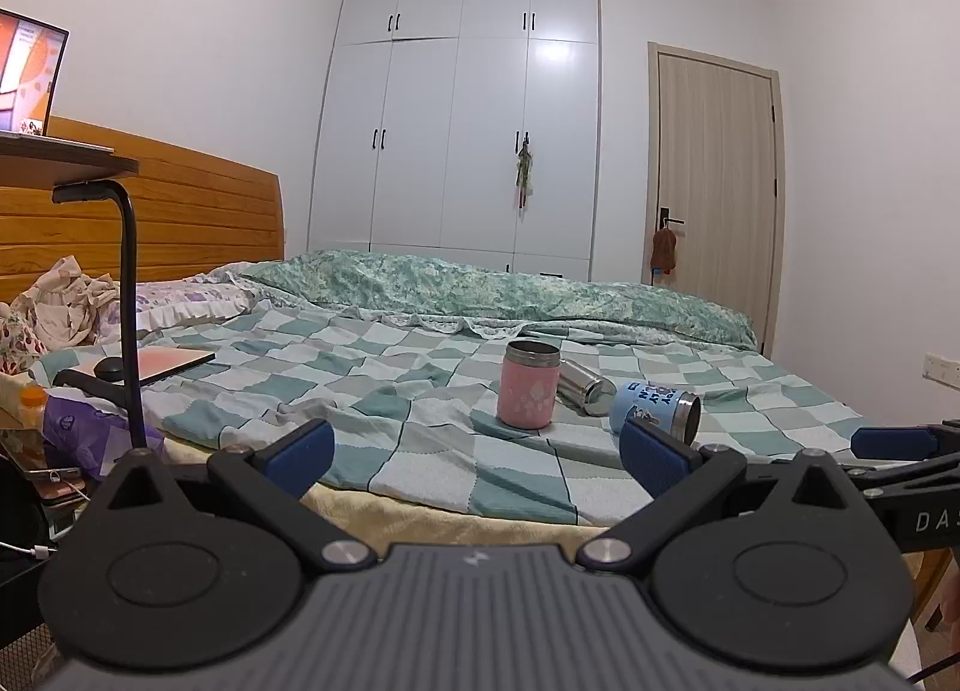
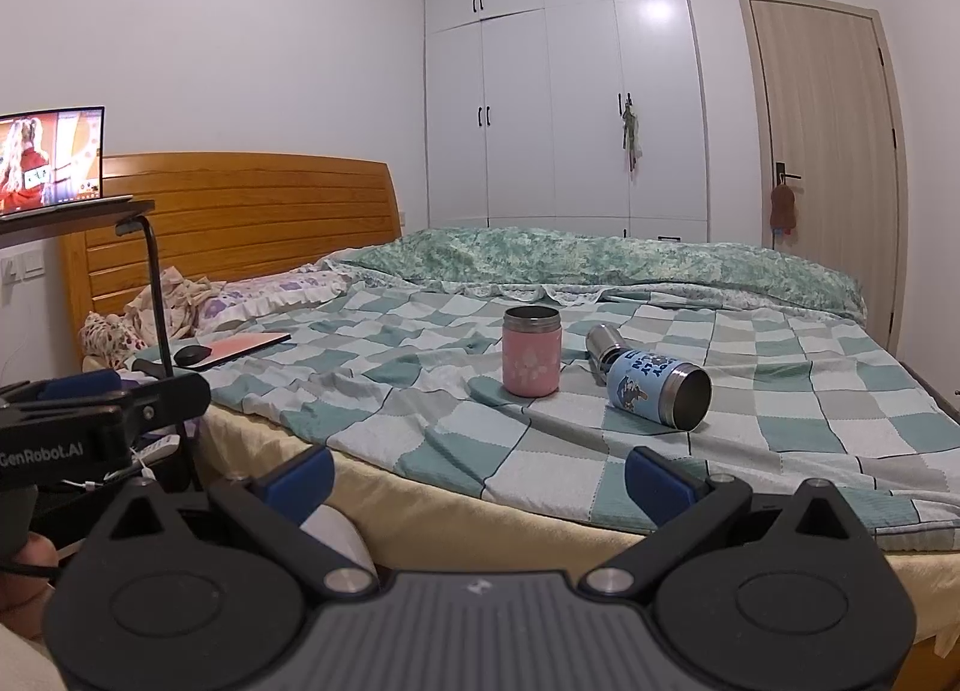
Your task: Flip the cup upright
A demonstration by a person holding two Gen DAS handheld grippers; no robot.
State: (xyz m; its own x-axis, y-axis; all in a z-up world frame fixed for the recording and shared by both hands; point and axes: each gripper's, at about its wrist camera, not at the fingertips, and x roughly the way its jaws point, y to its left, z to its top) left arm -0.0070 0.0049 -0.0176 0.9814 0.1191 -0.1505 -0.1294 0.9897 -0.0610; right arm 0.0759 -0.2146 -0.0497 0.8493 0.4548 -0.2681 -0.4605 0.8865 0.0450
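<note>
A blue cup (image 1: 654,407) (image 2: 657,388) with dark print lies on its side on the checked bedspread, its steel mouth facing right and toward me. A pink cup (image 1: 528,385) (image 2: 531,352) stands upright just left of it. A silver cup (image 1: 585,388) (image 2: 603,344) lies on its side behind them. My left gripper (image 1: 477,460) is open and empty, short of the bed's near edge. My right gripper (image 2: 480,481) is open and empty, also short of the bed edge, below the blue cup.
A green quilt (image 1: 510,289) is bunched along the far side of the bed. A laptop and mouse (image 2: 234,347) lie on the bed at left. A stand pole (image 1: 131,307) holds a shelf with a lit screen (image 2: 51,159). Wardrobe and door stand behind.
</note>
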